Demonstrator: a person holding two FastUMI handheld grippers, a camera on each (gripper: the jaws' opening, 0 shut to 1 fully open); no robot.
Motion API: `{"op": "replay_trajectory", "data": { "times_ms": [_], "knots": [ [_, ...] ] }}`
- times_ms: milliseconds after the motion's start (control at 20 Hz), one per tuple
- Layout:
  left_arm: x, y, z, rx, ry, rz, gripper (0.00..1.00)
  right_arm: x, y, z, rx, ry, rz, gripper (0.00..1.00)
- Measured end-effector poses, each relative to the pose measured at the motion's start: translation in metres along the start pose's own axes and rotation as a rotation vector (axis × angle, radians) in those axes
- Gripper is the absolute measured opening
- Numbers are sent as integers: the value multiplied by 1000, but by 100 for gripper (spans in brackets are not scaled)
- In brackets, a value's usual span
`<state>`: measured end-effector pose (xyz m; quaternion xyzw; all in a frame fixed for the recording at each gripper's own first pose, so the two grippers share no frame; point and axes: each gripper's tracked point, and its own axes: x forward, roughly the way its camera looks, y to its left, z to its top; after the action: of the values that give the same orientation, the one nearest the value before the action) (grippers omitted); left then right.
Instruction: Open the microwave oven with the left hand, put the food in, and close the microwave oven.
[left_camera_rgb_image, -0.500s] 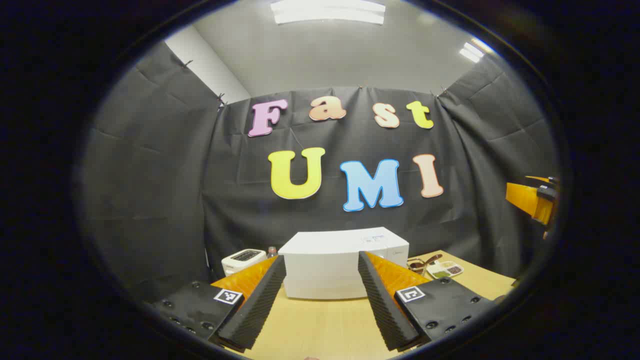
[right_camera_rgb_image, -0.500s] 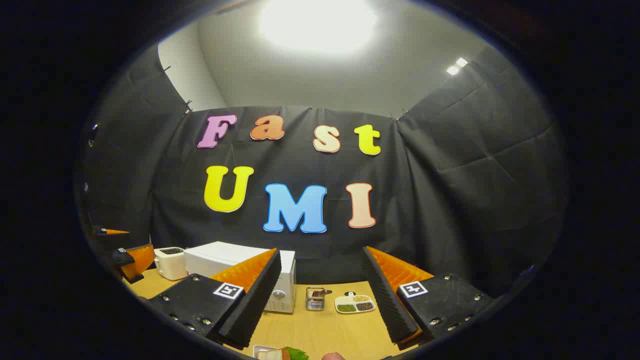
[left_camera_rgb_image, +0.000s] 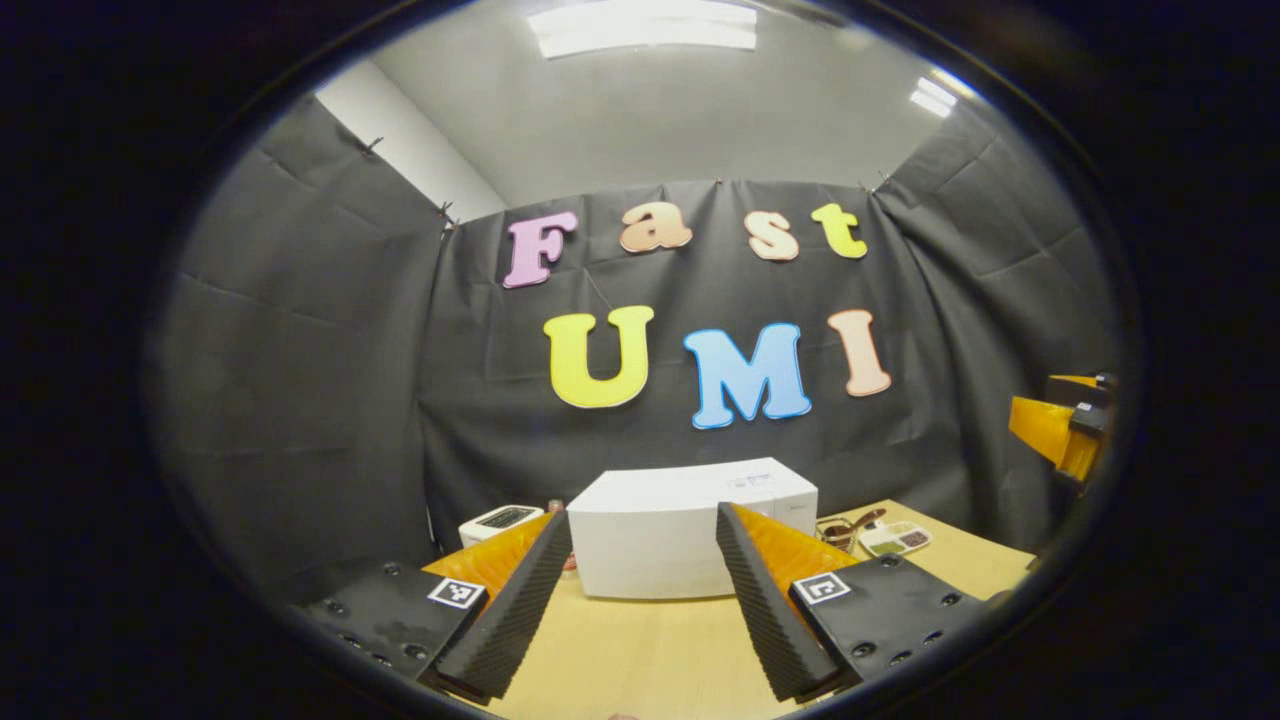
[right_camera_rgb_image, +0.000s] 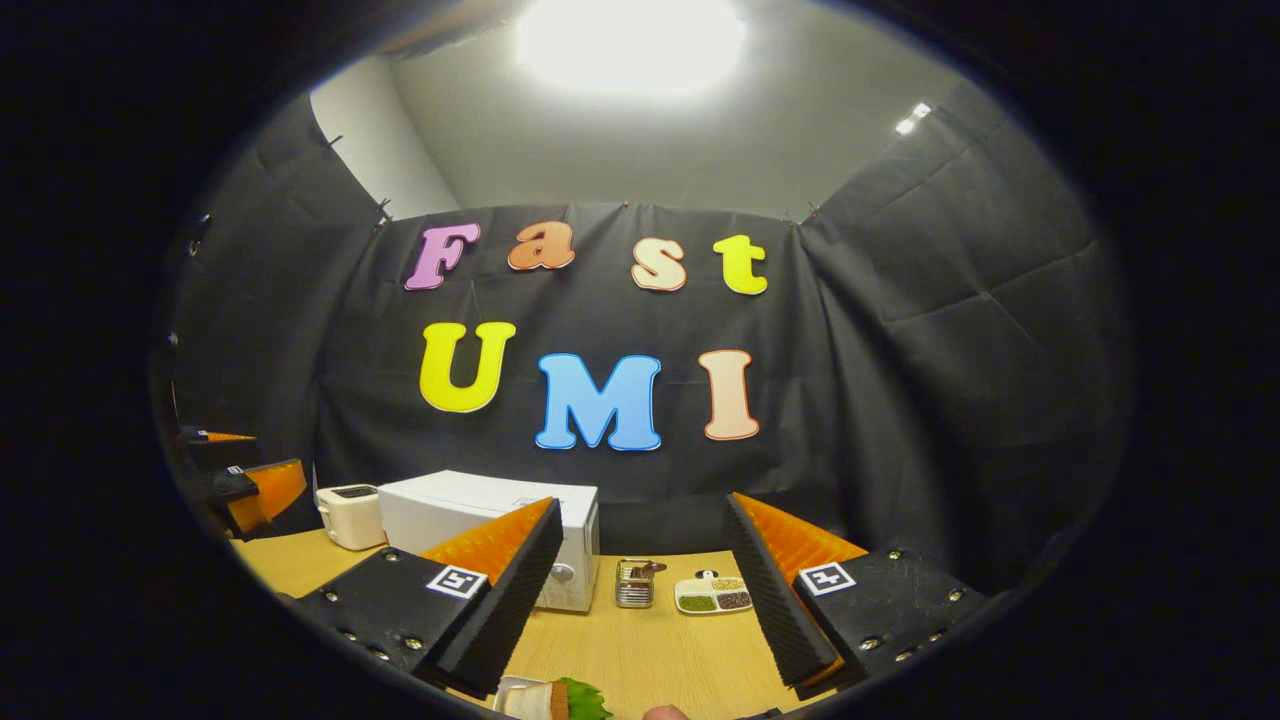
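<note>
The counter (left_camera_rgb_image: 640, 650) was pale wood, with the black booth wall behind it. At its far middle sat the microwave (left_camera_rgb_image: 690, 530), a white box with its door shut; in the right gripper view its right-hand panel carried a round knob. A white toaster (right_camera_rgb_image: 350, 515) stood just left of it, and a metal rack (right_camera_rgb_image: 632, 583) and a divided dish (right_camera_rgb_image: 713, 594) lay to its right.

The left tongs (left_camera_rgb_image: 640, 600) hung released over the near counter, framing the microwave and well short of it. The right tongs (right_camera_rgb_image: 640, 600) were likewise released and held nothing. The food (right_camera_rgb_image: 560, 700), a white piece with a green leaf, lay on the near counter below them.

The step in hand looked to be the reach for the door. No handle could be made out from here, so the left tongs would do best to go in level toward the door's edge beside the panel, close there, and pull in an arc. The right tongs should keep clear of the swing.
</note>
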<state>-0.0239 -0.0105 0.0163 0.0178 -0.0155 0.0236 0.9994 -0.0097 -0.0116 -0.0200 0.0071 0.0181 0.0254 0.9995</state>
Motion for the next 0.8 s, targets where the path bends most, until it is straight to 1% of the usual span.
{"op": "replay_trajectory", "data": {
  "times_ms": [100, 300, 400, 450, 600, 800],
  "knots": [
    [-3, 0, 0, 11, 5, 19, 96, -2, -2, 3, -1, -7, 14, 97],
    [-7, -6, 1, 0, 7, 33, 95, -3, -7, 3, 20, -13, 34, 97],
    [-2, -12, -2, 21, 7, 45, 97, -3, -6, -3, 27, 2, 56, 97],
    [2, -18, -5, 31, 7, 43, 96, -3, -6, -5, 30, 7, 68, 97],
    [22, -38, -12, 36, 0, 20, 95, 1, -10, -4, 24, 8, 67, 98],
    [63, -62, -23, -4, -18, -49, 96, 12, -7, 6, 11, -14, 53, 97]
  ]
}}
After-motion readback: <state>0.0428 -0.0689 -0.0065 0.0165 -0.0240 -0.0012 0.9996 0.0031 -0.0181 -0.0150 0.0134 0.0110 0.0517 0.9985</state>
